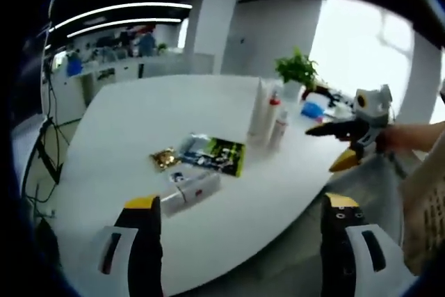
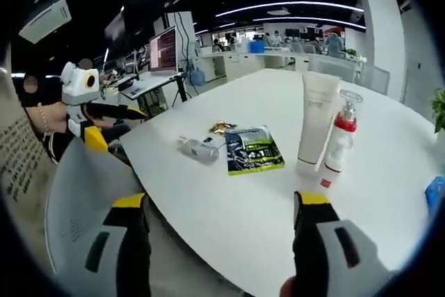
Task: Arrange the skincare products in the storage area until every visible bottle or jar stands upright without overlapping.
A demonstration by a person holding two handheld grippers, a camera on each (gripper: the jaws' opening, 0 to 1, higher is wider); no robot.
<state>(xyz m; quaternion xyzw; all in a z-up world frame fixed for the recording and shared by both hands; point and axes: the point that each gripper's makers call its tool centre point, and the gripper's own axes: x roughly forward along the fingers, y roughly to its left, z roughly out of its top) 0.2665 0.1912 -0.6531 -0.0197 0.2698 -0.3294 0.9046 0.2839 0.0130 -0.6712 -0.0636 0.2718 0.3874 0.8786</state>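
White table (image 2: 229, 220): tube (image 2: 316, 119) and pump bottle (image 2: 337, 140) standing; small bottle (image 2: 197, 148) lying beside sachets (image 2: 252, 149).
Grippers: left gripper (image 1: 243, 231), right gripper (image 2: 222, 224) both hovering wide, empty.
Next: probably righting small bottle.

Both claws — left claw (image 1: 240, 215), right claw (image 2: 220, 210) — show black jaws, yellow tips, white housings.

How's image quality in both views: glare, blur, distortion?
Left gripper view: the window is blown out white, the whole frame is soft, and the white table bows with the fisheye. Right gripper view: sharper and evenly lit, print on the sachet shows but is not readable, and the ceiling light strips curve.
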